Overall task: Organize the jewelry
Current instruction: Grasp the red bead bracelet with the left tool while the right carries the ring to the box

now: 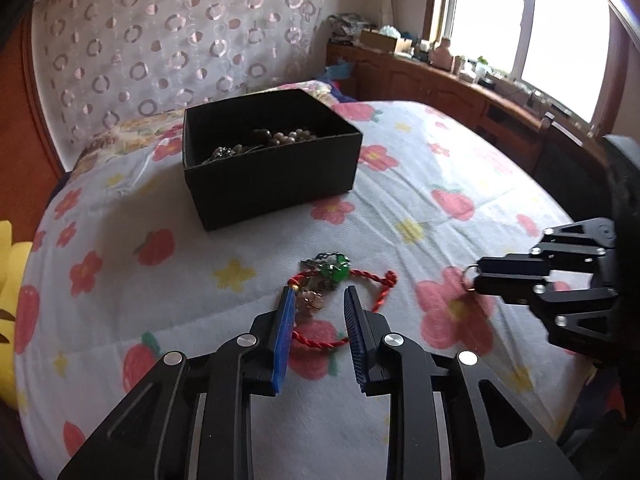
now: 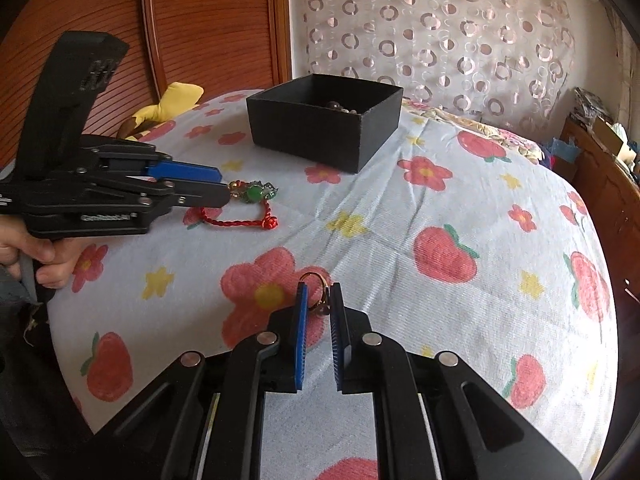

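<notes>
A black open box (image 1: 272, 168) holding beads and chains sits on the bed; it also shows in the right wrist view (image 2: 324, 120). A red cord bracelet with a green bead and charms (image 1: 328, 280) lies on the bedspread, between the open fingers of my left gripper (image 1: 320, 294); in the right wrist view the bracelet (image 2: 248, 204) lies at the left gripper's tips (image 2: 224, 186). My right gripper (image 2: 318, 292) is shut on a gold ring (image 2: 316, 292) low over the bed; it shows at the right in the left wrist view (image 1: 474, 278).
A floral bedspread (image 2: 440, 216) covers the bed. A yellow plush toy (image 2: 172, 100) lies at the far left by the wooden headboard. A wooden cabinet with clutter (image 1: 440, 76) runs under the window at the right.
</notes>
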A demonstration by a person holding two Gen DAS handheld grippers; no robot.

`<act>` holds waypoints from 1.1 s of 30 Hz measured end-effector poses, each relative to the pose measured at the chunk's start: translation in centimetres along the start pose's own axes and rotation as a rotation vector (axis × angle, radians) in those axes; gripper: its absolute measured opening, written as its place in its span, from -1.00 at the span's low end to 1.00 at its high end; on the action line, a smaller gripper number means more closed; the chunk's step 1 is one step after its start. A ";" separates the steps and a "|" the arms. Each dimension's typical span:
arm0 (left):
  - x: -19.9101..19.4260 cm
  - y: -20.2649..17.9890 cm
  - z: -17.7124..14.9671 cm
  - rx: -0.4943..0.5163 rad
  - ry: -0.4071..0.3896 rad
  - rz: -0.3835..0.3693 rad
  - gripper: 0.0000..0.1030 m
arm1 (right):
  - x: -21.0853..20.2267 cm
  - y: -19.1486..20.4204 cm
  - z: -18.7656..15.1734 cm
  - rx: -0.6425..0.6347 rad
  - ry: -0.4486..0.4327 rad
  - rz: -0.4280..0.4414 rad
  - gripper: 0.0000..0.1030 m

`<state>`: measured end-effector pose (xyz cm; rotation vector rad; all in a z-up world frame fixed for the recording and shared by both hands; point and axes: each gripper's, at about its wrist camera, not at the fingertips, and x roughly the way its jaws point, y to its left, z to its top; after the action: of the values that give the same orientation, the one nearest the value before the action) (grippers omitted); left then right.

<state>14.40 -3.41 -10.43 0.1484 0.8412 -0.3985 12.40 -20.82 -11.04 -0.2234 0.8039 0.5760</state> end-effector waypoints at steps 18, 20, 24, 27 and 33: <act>-1.0 -0.5 0.4 0.058 -0.037 0.018 -0.78 | -0.1 -0.1 -0.1 0.005 -0.005 -0.006 -0.77; -1.9 -0.2 0.5 0.043 -0.060 0.011 -0.78 | -0.1 -0.1 -0.1 0.005 -0.006 -0.005 -0.77; -3.2 0.5 1.0 0.013 -0.097 -0.001 -0.78 | -0.3 0.0 0.0 0.009 -0.018 -0.009 -0.77; -3.7 0.7 1.5 0.002 -0.116 -0.002 -0.78 | -0.4 0.1 0.1 0.007 -0.024 -0.012 -0.77; -4.3 1.9 2.4 -0.031 -0.142 -0.010 -0.78 | -1.1 0.4 1.1 0.001 -0.050 -0.015 -0.77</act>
<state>14.25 -1.16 -5.69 0.0858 0.7078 -0.4001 12.27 -20.47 -9.47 -0.2134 0.7535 0.5647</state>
